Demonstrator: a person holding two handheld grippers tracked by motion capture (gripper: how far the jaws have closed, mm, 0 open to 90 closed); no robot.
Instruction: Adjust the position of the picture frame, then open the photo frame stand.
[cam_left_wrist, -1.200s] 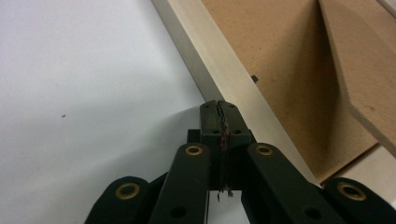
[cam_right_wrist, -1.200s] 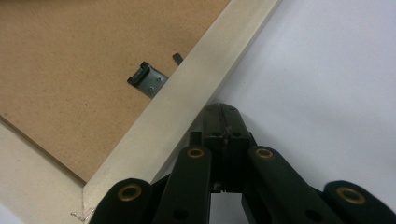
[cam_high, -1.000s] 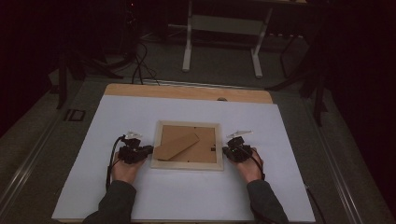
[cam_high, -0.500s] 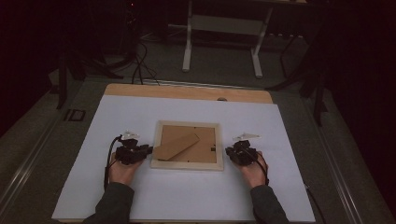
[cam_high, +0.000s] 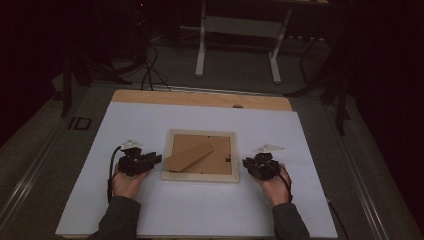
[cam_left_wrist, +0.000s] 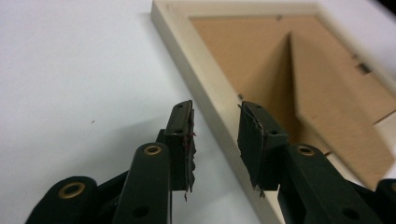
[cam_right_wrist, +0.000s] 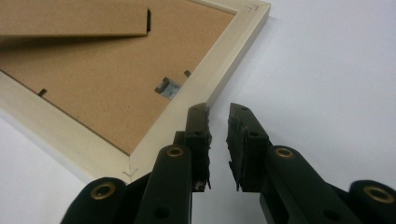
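The picture frame (cam_high: 201, 156) lies face down in the middle of the white desk (cam_high: 150, 120), its brown backing board (cam_left_wrist: 243, 51) up and the folding easel stand (cam_high: 189, 156) lying flat across it. I can see a small metal hanger (cam_right_wrist: 168, 87) near one rail in the right gripper view. My left gripper (cam_high: 156, 159) sits just beside the frame's left rail, jaws spread and holding nothing; in the left gripper view (cam_left_wrist: 215, 135) the rail runs through the gap between the pads without either pad pressing on it. My right gripper (cam_high: 246, 163) is just off the right rail, jaws also apart and empty, and in its own view (cam_right_wrist: 218, 140) the frame's edge sits just left of the gap. I judge the step in hand to be letting go of the frame after setting it down, so I want both pairs of jaws fully clear of the wood before I draw the hands back, and I should pull straight outward so no pad drags the frame askew. Both pairs of jaws have just been opening. Against the earlier high view, the right hand has drawn a little away from the frame, while the left sits about where it was and the frame has not shifted
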